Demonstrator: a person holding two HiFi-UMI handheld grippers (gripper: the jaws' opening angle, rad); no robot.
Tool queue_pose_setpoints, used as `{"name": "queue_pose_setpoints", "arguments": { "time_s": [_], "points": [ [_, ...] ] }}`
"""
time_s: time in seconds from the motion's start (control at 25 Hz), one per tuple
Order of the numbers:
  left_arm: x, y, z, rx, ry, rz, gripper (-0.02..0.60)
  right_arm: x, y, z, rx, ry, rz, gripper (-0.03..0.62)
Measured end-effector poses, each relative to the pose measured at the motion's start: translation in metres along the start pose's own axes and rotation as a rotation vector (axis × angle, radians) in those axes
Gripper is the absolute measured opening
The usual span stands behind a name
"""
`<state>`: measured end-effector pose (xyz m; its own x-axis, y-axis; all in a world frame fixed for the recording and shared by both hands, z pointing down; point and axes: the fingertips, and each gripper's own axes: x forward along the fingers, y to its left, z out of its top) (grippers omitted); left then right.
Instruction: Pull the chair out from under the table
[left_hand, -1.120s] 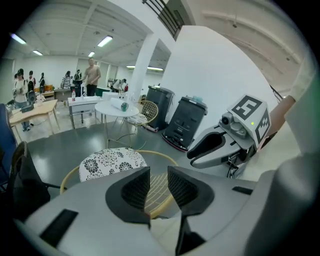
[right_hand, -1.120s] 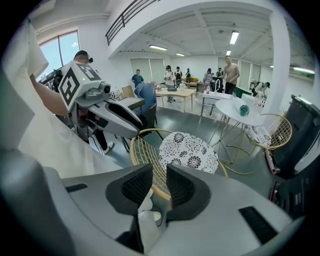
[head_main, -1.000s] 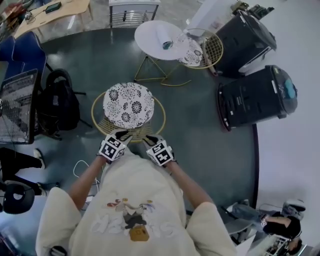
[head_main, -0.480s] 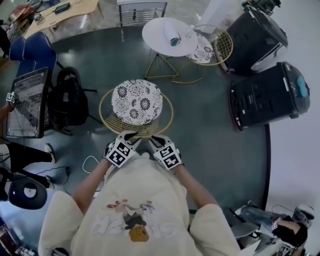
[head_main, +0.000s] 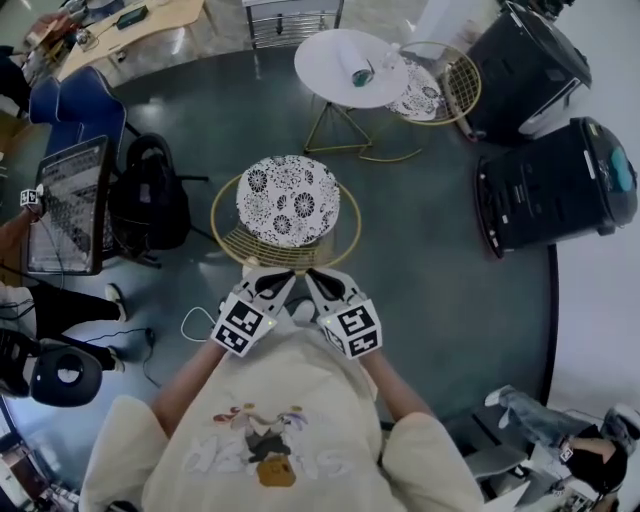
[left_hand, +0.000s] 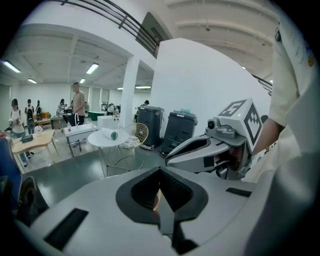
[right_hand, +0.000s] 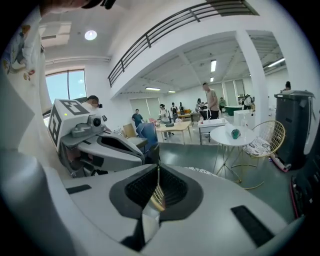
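The chair (head_main: 288, 200), a gold wire frame with a black-and-white floral cushion, stands on the dark floor well clear of the round white table (head_main: 340, 65). My left gripper (head_main: 268, 284) and right gripper (head_main: 318, 282) hover side by side just above the chair's near rim, apart from it. In the left gripper view, the left gripper (left_hand: 160, 200) has its jaws shut with nothing held. The right gripper (right_hand: 157, 196) also has its jaws together. Gold wire of the chair shows through each slit, below the jaws. A second wire chair (head_main: 432, 88) stays by the table.
A black backpack (head_main: 150, 205) lies left of the chair. Two black bins (head_main: 545, 185) stand at the right. A blue chair (head_main: 75, 105) and a mesh panel (head_main: 65, 205) are at the left. A white cable (head_main: 195, 325) lies near my feet. Several people stand far back.
Both grippers have lifted off the chair's near rim and come up toward the head camera. The chair stays on the floor.
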<state>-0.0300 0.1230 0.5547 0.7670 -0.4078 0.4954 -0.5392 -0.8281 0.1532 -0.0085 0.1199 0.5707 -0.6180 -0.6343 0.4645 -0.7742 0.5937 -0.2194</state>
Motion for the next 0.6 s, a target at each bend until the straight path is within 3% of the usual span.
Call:
{"name": "queue_pose_setpoints", "arguments": {
  "time_s": [0.28,0.44,0.6],
  "points": [
    [-0.025,-0.004,0.013,-0.072,-0.021,0.052,0.008,-0.006,0.03,0.029,0.03,-0.071,0.037,0.018],
    [-0.035,-0.004,0.009,-0.168,-0.017,0.079,0.008,-0.007,0.039,0.03,0.069,-0.097,0.008,0.018],
    [-0.042,-0.011,0.009,-0.131,-0.01,0.107,0.008,-0.013,0.052,0.035,0.087,-0.109,-0.015,0.015]
  ]
}}
